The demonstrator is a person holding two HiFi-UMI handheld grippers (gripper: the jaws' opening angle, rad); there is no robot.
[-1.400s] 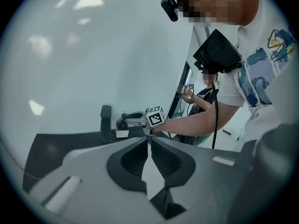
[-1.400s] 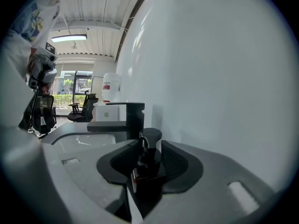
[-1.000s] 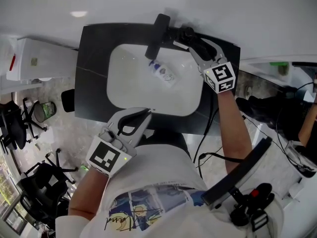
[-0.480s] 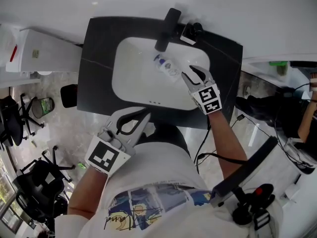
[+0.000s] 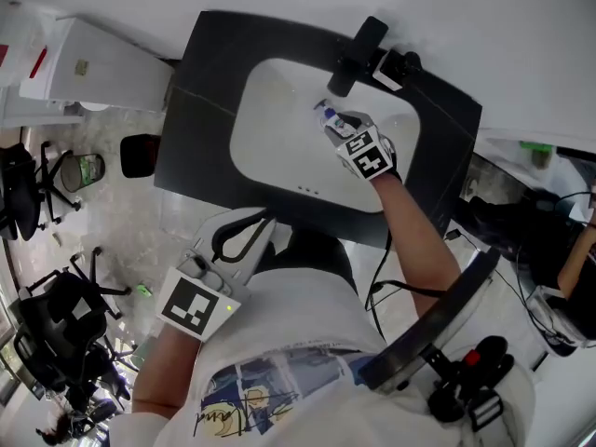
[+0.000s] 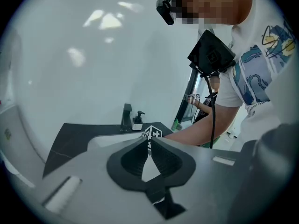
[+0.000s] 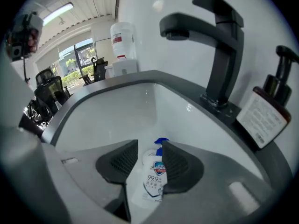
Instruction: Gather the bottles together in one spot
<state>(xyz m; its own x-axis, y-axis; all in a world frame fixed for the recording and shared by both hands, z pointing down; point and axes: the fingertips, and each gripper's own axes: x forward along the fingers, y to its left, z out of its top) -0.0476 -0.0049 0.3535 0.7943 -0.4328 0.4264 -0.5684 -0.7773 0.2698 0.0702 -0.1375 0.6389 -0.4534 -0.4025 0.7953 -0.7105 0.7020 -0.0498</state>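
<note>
White sink (image 5: pixel 270 133), faucet (image 7: pixel 219 45) near bottle (image 7: pixel 153 178) (dispenser (image 7: pixel 264 113) beside)

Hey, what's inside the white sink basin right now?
One white bottle with a blue cap lies in the sink, between the jaws of the right gripper, which have just been closing. Bottle and gripper cover the basin floor beneath them; no drain shows.

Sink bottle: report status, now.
Right gripper open, jaws just closing, straddling the bottle lying in the sink, no grip yet. Left gripper shut, empty. Faucet close beyond; nothing blocking.
</note>
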